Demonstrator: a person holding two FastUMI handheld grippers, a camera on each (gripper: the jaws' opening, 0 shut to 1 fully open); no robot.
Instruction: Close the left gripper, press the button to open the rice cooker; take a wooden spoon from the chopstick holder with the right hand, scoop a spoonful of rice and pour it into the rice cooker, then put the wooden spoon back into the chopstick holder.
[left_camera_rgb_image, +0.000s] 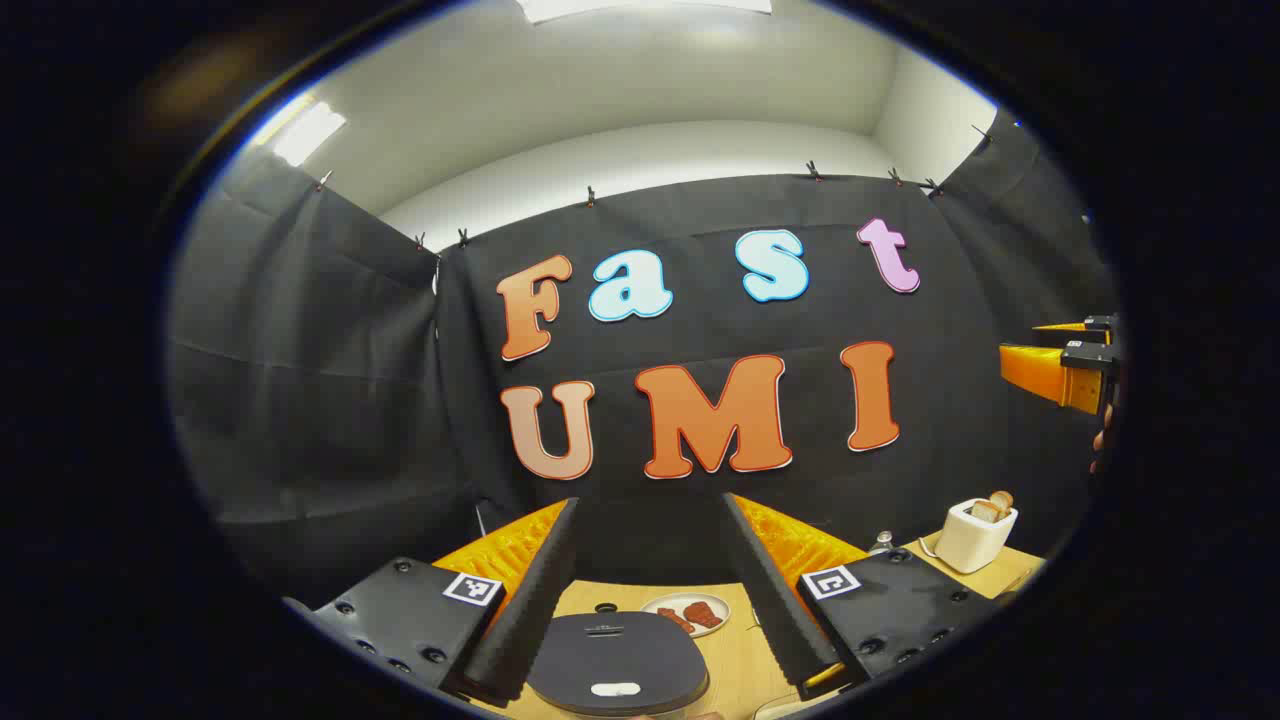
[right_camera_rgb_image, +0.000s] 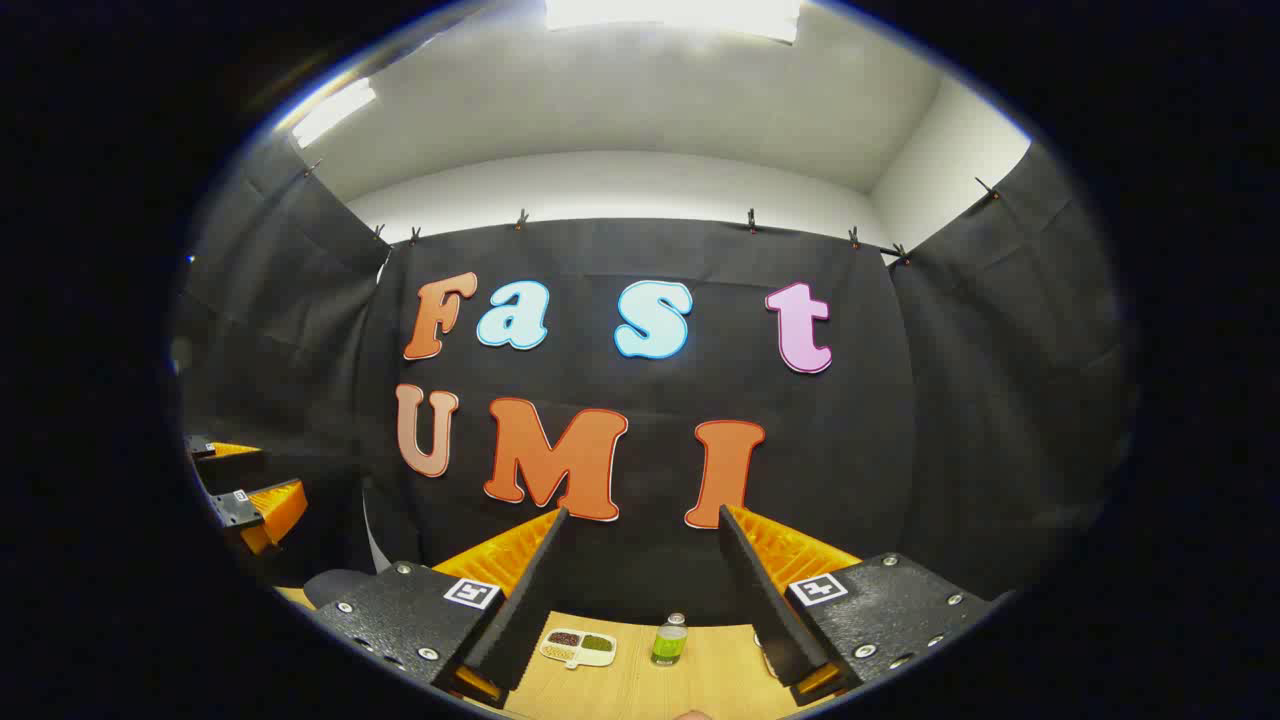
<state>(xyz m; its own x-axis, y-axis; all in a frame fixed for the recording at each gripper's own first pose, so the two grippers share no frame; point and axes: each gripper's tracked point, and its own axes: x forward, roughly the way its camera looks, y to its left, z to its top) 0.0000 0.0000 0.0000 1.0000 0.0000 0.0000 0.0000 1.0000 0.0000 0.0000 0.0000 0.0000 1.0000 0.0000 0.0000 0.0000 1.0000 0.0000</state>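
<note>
The left tool (left_camera_rgb_image: 648, 545) hangs with its jaws spread above the closed rice cooker (left_camera_rgb_image: 617, 663), which sits on the counter (left_camera_rgb_image: 740, 660) just below and between them. The right tool (right_camera_rgb_image: 640, 560) is spread too, holding nothing. Pressing with spread jaws would likely straddle the lid button (left_camera_rgb_image: 615, 689) and miss it.

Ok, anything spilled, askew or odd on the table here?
Nothing stands out. The rice cooker lid is shut, the plate and toaster sit upright, the divided dish and small bottle look tidy.
</note>
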